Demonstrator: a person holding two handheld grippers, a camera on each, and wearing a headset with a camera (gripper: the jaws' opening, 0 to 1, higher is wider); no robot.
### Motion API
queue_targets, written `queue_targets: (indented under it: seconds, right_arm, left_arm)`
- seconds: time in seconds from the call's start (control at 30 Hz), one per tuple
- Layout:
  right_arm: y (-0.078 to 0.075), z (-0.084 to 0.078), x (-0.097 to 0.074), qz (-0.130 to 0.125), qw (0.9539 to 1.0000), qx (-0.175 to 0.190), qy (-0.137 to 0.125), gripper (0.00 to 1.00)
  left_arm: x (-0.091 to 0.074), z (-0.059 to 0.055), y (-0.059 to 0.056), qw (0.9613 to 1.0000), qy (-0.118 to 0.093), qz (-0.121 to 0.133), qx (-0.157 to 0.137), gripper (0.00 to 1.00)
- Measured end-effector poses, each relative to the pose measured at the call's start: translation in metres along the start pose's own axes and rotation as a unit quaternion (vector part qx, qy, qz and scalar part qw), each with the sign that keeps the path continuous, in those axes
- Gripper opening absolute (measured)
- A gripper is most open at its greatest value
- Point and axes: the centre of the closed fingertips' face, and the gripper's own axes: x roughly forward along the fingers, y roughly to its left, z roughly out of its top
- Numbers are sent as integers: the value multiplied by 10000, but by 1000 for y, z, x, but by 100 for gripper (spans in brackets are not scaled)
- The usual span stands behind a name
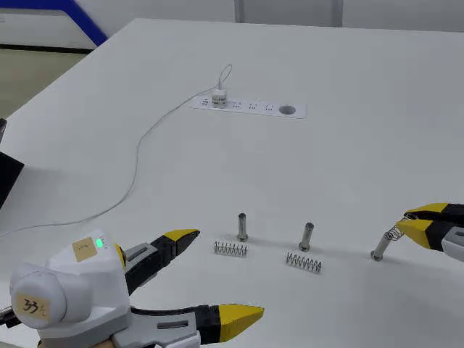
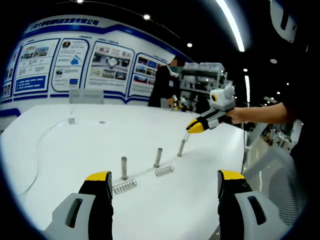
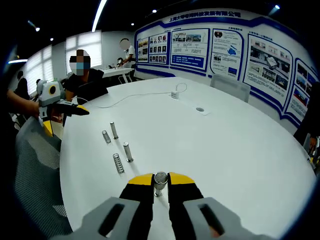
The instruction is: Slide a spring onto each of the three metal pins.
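My right claw (image 3: 160, 186) is clamped on a spring (image 1: 394, 233) at the leaning pin's (image 1: 380, 248) tip; my left claw (image 1: 228, 272) gapes apart, well left of that pin. Pushing off-axis could topple it.

A small yellowish sticker (image 1: 32, 308) on the body of the left tool (image 1: 228, 273), at about 8 o'clock in the head view, bears handwritten "33" and a further mark that cannot be made out. A blue band (image 2: 65, 22) on the wall, at 11 o'clock in the left gripper view, carries white Chinese characters, too small to read surely. The posters (image 2: 30, 60) below it are illegible.
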Motion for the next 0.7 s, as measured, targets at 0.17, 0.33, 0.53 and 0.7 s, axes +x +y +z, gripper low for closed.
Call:
queue_targets:
  seconds: [0.17,0.33,0.53,0.7]
  right_arm:
    - [0,-1,2,-11,10000,7,26,11]
    - [3,-4,5,-16,10000,4,73,11]
    - [4,-8,11,-19,9998,-56,180,11]
    - [4,-11,17,-36,9994,-183,281,11]
  left_arm:
    - [1,-1,-3,10000,8,-64,25,88]
    - [1,-1,-3,10000,8,-84,-35,88]
    - [0,1,0,9999,-38,-20,-102,91]
    - [0,1,2,9999,-50,32,-101,93]
